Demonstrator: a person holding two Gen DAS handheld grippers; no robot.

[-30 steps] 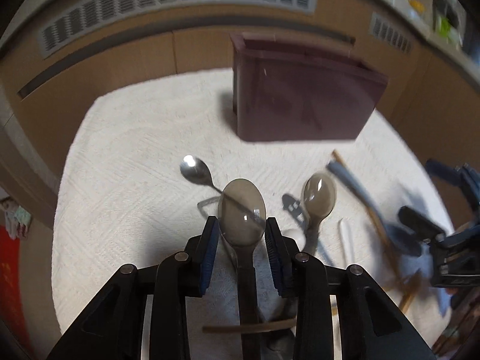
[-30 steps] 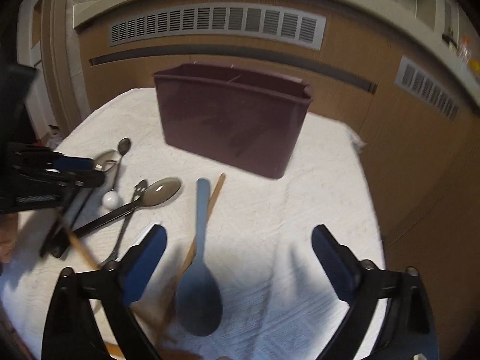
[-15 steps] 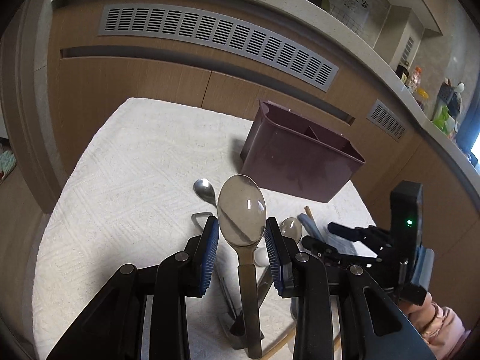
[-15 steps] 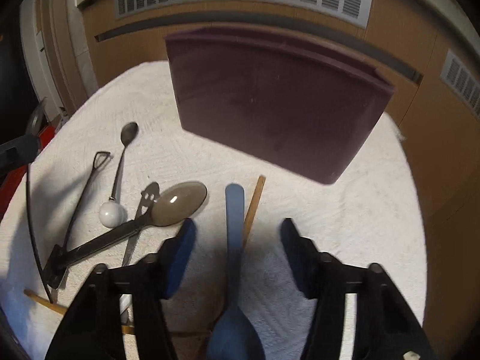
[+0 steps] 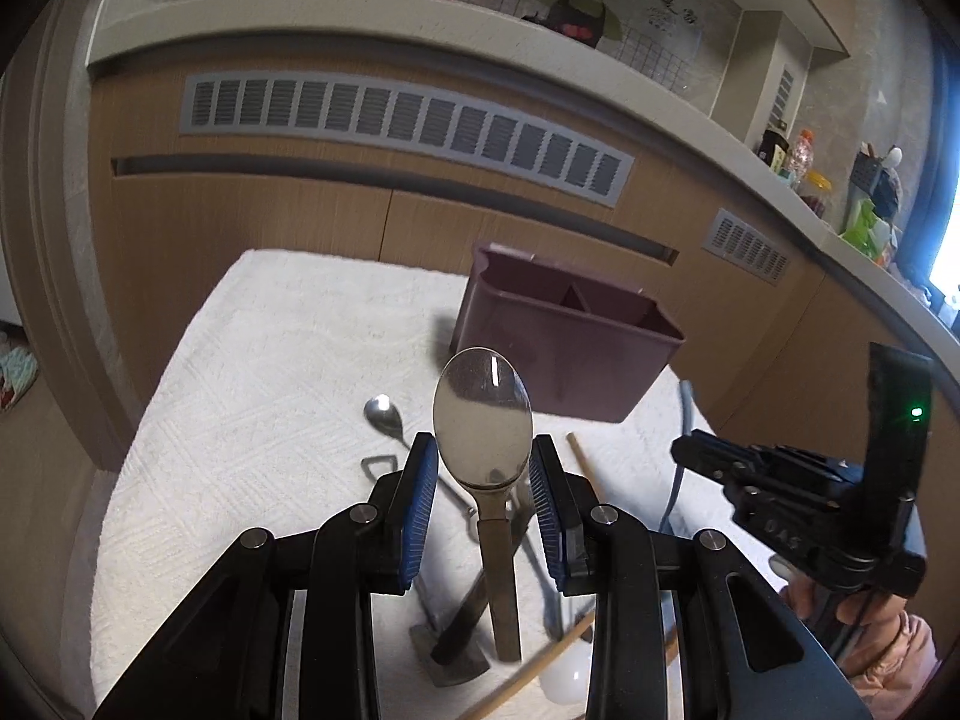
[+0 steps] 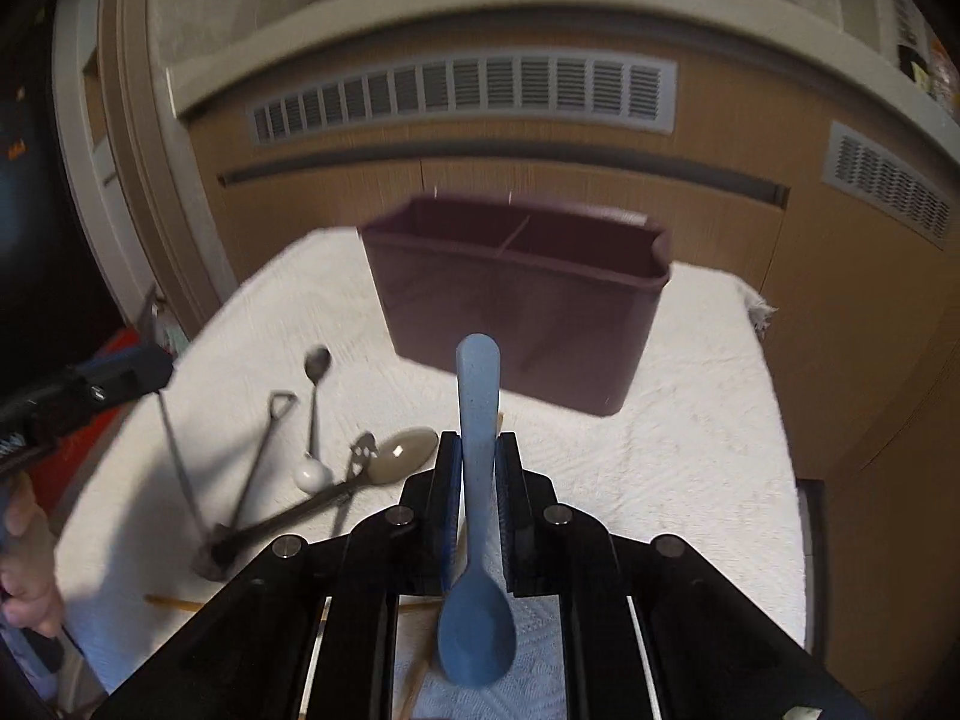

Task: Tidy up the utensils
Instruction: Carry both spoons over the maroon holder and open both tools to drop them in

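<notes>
Left gripper (image 5: 483, 480): jaws part-way in, blue pads pinching the edges of a metal spoon (image 5: 483, 420) at the base of its bowl; bowl stands forward of the fingertips, handle hangs back and down over the pile. Spoon is clear of the white cloth (image 5: 252, 372). Beyond it sits the maroon caddy (image 5: 570, 354), divider visible inside, both compartments seemingly empty. On the cloth below: a small teaspoon (image 5: 381, 411), a chopstick (image 5: 582, 453), other handles partly hidden by the jaws. Right-wrist view: right gripper (image 6: 478, 474) has just been closing and now stands nearly shut on the shaft of a blue plastic spoon (image 6: 477, 462), handle end pointing at the caddy, bowl hanging back under the fingers. Left on the cloth: a dark-handled spoon (image 6: 402, 450), a white-knobbed teaspoon, a loop-ended tool, another chopstick. Handling, my judgement: metal spoon stiff, smooth, likely to slip or pivot when pinched across the curved bowl edge; the flat neck looks the safer hold. Blue spoon light, rigid; the mid-shaft grip looks sound but bowl-heavy, so it may swing.
</notes>
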